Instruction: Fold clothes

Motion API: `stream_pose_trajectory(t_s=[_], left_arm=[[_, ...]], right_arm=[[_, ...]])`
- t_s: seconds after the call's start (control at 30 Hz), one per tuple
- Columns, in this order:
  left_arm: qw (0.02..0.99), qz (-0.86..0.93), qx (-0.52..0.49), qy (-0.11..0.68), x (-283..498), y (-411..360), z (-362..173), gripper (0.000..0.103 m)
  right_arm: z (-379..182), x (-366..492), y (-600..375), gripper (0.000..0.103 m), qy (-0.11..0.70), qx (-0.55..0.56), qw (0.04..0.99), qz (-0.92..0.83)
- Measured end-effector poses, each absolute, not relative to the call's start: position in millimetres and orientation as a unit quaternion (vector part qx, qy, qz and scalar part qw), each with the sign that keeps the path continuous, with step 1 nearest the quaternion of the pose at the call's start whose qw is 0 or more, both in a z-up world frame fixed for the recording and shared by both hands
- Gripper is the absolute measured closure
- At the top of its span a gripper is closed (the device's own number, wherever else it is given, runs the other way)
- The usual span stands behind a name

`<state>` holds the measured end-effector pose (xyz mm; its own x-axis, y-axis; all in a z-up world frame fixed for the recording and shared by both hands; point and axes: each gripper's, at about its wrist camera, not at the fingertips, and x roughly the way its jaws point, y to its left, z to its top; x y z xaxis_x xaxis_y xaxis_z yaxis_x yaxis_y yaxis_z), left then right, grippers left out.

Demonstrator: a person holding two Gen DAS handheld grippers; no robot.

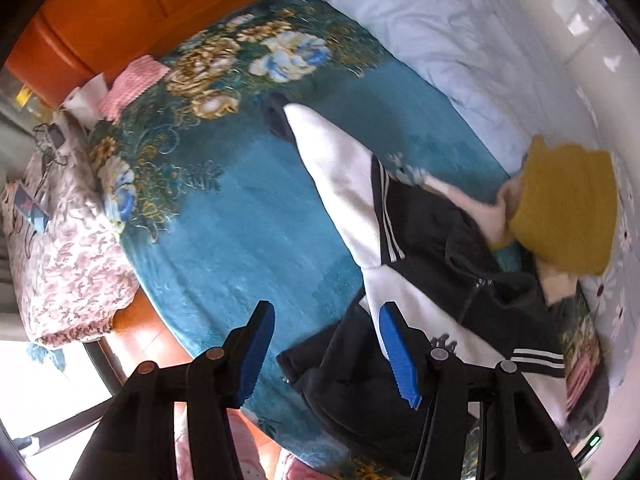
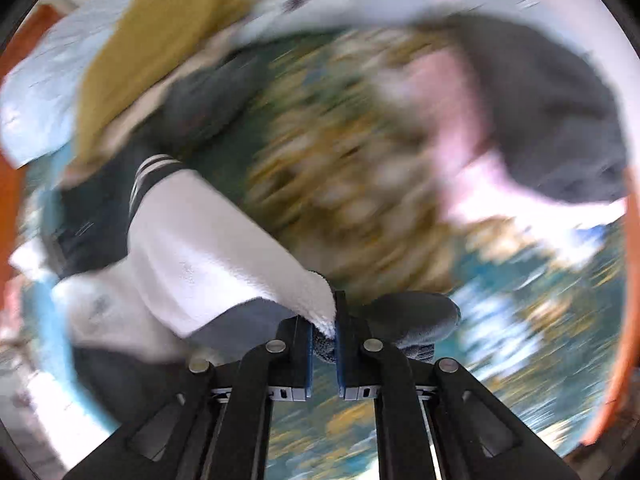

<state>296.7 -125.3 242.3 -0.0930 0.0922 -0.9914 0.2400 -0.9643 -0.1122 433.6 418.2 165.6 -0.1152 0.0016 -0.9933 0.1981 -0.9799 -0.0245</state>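
Fleece, soft and floppy: the black-and-white zip jacket (image 1: pixel 420 248) sprawls on the teal floral bed (image 1: pixel 224 216). My right gripper (image 2: pixel 323 330) pinches its cuff; left gripper (image 1: pixel 326 344) hangs open, empty.

The jacket (image 1: pixel 420 240) is black and white, with thin white stripes on its black panels. The blanket (image 1: pixel 240 216) beneath is teal, patterned with gold and blue-white flowers. A folded sweater (image 1: pixel 568 208) is mustard yellow. The duvet (image 1: pixel 420 28) is pale blue, the headboard (image 1: pixel 100 12) orange, a pillow (image 1: pixel 72 256) pink floral. The tongs (image 1: pixel 326 356) are black with blue pads.
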Motion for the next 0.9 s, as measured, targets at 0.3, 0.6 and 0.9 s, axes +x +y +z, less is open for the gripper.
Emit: stream_pose_trajectory(t_s=[0.3, 0.6, 0.9], left_arm=[[0.021, -0.718, 0.685, 0.121, 308.7, -139.7, 207.9, 0.042], [-0.121, -0.687, 0.714, -0.058, 343.9, -124.3, 97.8, 0.041], [-0.317, -0.610, 0.684, -0.244, 398.6, -92.9, -7.3, 0.043]], right_arm=[[183.3, 414.7, 407.6, 0.060, 0.058, 0.614, 0.015, -0.787], [196.7, 545.7, 381.1, 0.054, 0.010, 0.647, 0.014, -0.763], [224.3, 673.5, 349.7, 0.054, 0.030, 0.673, -0.027, -0.738]])
